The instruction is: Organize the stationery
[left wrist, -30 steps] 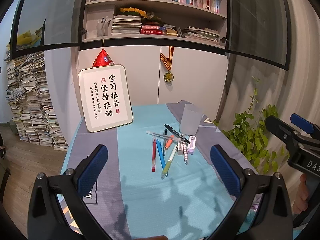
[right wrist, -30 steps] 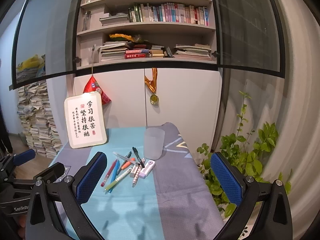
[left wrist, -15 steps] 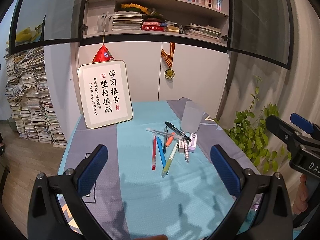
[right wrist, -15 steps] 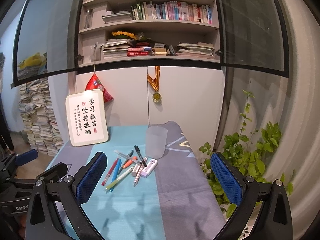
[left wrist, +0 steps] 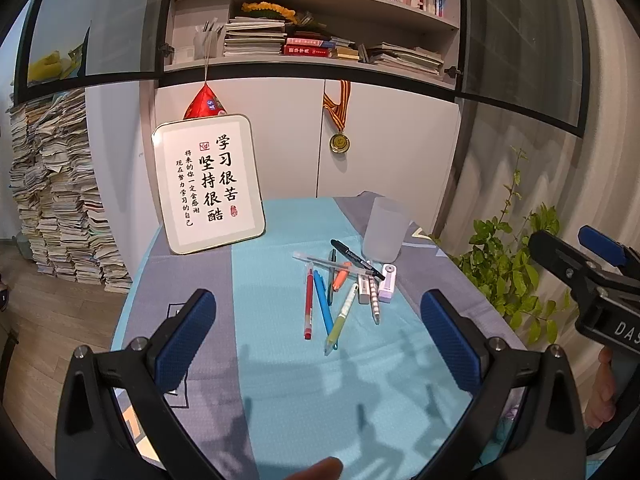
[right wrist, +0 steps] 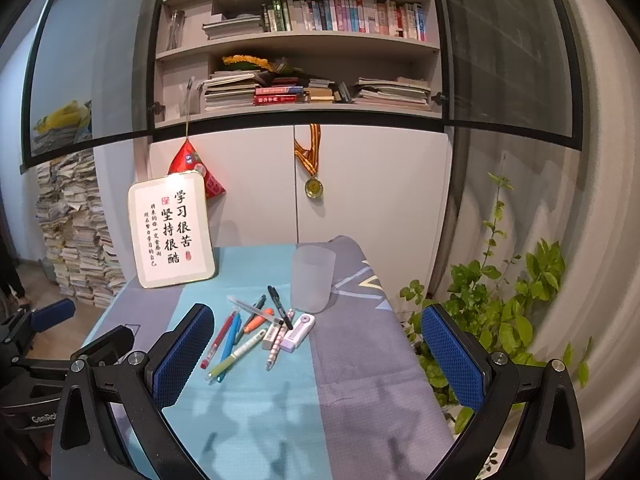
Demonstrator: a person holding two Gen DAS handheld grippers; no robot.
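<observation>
While my left gripper (left wrist: pixel 320 344) and right gripper (right wrist: pixel 318 354) hang spread wide and empty, nothing is sorted yet: the pens (right wrist: pixel 244 330) lie scattered just beside the empty frosted cup (right wrist: pixel 313 278), all awaiting pickup.

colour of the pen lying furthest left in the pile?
Red pen, clearest in the left wrist view.

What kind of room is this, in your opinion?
Probably a home study: shelves full of books, tall stacks of papers on the floor, and a cloth-covered table with pens beside a frosted cup.
</observation>
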